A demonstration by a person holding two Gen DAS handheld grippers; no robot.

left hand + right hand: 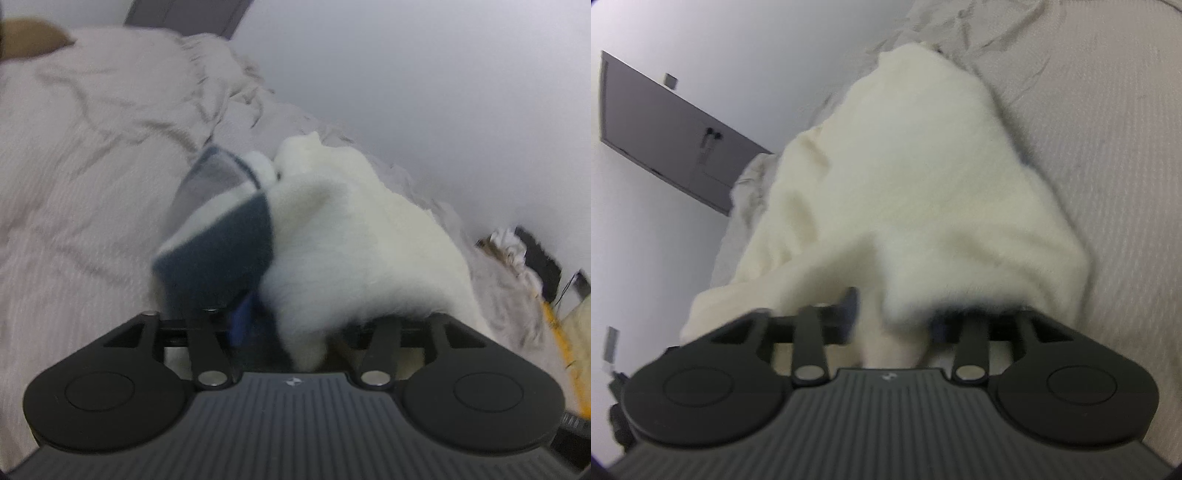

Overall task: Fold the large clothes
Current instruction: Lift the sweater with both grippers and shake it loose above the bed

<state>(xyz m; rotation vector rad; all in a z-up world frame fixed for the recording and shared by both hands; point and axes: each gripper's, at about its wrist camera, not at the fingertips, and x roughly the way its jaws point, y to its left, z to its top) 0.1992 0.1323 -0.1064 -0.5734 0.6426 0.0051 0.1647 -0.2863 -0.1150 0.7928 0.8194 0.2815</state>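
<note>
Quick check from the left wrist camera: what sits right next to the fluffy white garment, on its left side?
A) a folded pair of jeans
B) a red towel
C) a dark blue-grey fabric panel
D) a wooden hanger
C: in the left wrist view a dark blue-grey fabric panel lies against the left edge of the fluffy white garment, both on the pale bedding.

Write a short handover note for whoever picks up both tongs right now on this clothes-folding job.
Left tongs: arms spread, white fleece garment bunched between them; whether it is still pinched is hidden.
Right tongs: the same, with fleece draped over the gap.
The garment, with its dark grey lining showing, lies heaped on the wrinkled bedcover near the wall.
Done: garment brought down onto the bed.
Left: spread it flat, then fold it.
</note>
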